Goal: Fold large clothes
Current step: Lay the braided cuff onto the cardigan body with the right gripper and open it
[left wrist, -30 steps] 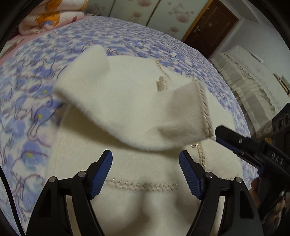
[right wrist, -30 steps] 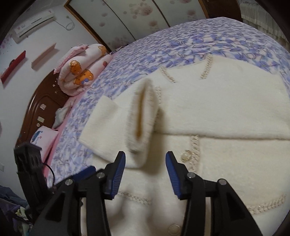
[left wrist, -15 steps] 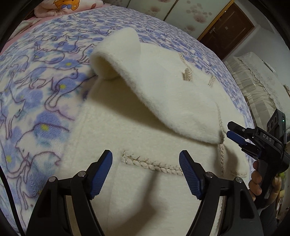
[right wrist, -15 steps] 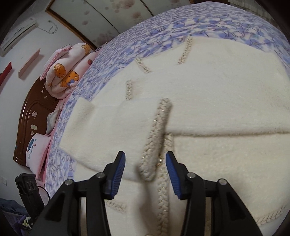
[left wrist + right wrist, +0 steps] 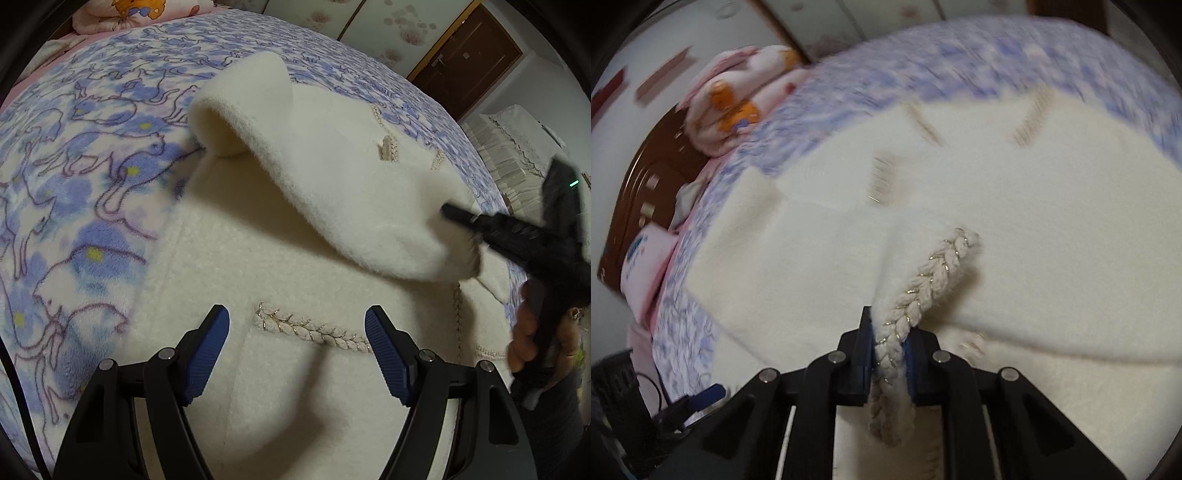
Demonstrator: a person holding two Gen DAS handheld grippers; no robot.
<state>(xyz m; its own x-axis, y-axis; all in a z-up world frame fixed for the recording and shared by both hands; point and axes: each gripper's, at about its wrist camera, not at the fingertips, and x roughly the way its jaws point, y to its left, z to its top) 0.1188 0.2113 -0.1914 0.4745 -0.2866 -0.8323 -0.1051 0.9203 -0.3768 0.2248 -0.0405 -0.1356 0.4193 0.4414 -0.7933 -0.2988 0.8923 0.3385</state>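
Note:
A cream fleece coat (image 5: 295, 387) with braided trim lies spread on the bed. One sleeve (image 5: 332, 184) is folded across its body. My left gripper (image 5: 297, 343) is open and empty, just above the braided pocket trim (image 5: 314, 330). My right gripper (image 5: 889, 354) is shut on the sleeve's braided cuff (image 5: 923, 288) and holds it raised. It also shows in the left wrist view (image 5: 458, 218), at the sleeve's end on the right. The coat fills the right wrist view (image 5: 1034, 206).
The bed has a blue and white cat-print blanket (image 5: 74, 184). A folded pink quilt (image 5: 738, 96) and a brown headboard (image 5: 646, 177) are at the far end. A dark door (image 5: 465, 55) and a covered cabinet (image 5: 517, 147) stand beyond the bed.
My right gripper has closed on the braided cuff and lifted the sleeve's end. My left gripper stayed open and moved little.

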